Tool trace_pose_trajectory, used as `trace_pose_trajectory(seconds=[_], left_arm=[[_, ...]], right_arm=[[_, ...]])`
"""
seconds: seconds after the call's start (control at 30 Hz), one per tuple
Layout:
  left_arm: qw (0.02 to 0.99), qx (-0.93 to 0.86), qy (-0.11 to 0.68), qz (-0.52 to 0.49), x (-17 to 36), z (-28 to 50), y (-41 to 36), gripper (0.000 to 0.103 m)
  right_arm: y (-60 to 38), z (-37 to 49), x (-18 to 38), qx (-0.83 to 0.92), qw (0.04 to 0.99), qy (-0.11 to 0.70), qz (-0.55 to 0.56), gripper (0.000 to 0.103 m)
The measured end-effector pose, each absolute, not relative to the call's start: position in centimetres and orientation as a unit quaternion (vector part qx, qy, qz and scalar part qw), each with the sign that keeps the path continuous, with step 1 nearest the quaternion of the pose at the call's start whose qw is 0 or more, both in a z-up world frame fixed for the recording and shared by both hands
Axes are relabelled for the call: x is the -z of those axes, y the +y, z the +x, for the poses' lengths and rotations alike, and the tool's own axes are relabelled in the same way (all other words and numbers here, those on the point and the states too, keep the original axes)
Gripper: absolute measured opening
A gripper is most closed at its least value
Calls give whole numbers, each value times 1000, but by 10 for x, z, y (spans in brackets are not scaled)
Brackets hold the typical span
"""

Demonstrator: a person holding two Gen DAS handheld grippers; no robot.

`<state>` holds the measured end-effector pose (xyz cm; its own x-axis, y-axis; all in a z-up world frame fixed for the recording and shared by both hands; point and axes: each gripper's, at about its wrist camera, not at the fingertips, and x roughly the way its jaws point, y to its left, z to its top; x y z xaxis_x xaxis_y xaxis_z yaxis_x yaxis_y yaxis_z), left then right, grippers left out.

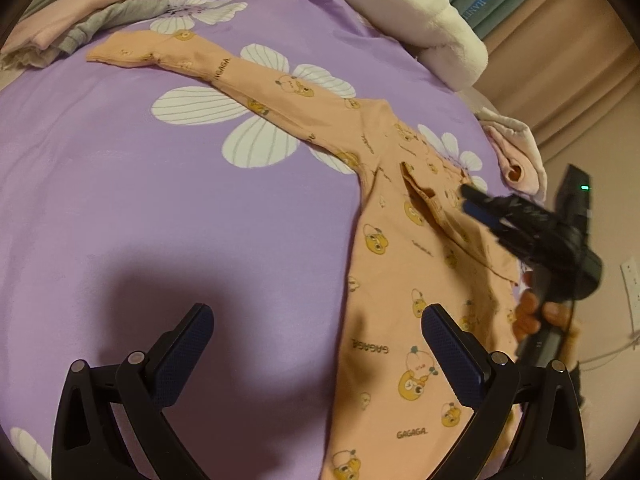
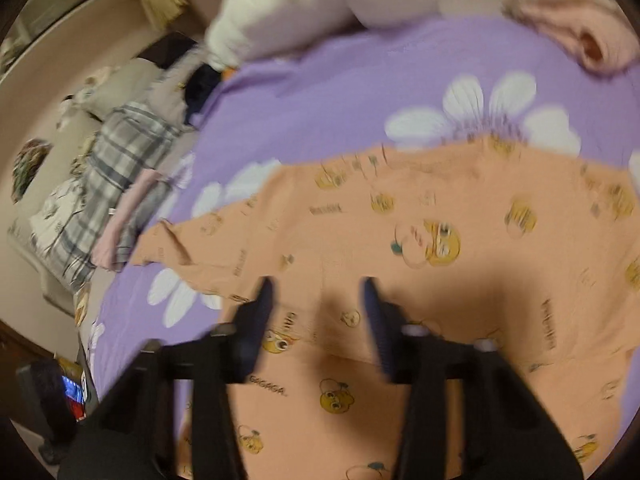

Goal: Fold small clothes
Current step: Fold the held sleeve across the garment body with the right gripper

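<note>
Hovering over the shirt (image 1: 400, 280) on the sheet (image 1: 160, 200), my left tongs (image 1: 318, 326) gape wide; right tongs (image 2: 318, 284) stand narrow, empty.

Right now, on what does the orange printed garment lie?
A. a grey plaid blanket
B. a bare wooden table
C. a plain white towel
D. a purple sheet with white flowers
D: the orange printed garment is spread out on the purple sheet, and white flower prints show around its long sleeve; the plaid fabric lies off at the sheet's edge.
</note>
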<state>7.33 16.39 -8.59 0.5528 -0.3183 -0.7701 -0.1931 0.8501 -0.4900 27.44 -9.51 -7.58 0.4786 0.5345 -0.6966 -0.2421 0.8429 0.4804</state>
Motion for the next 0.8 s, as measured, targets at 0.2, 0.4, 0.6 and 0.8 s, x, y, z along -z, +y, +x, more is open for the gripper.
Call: trace_pose_trajectory(seconds=[0.2, 0.4, 0.6, 0.8], left_arm=[[834, 28, 475, -279, 90, 72, 176, 103], [826, 23, 464, -318, 91, 81, 205, 103], [826, 11, 400, -397, 83, 96, 262, 103], [787, 23, 354, -505, 98, 110, 314, 103]], right_arm=[[-26, 268, 107, -239, 845, 474, 71, 20], [2, 249, 94, -239, 858, 454, 6, 22], [-24, 210, 70, -307, 843, 427, 111, 43], [-42, 179, 72, -331, 825, 423, 178, 44]])
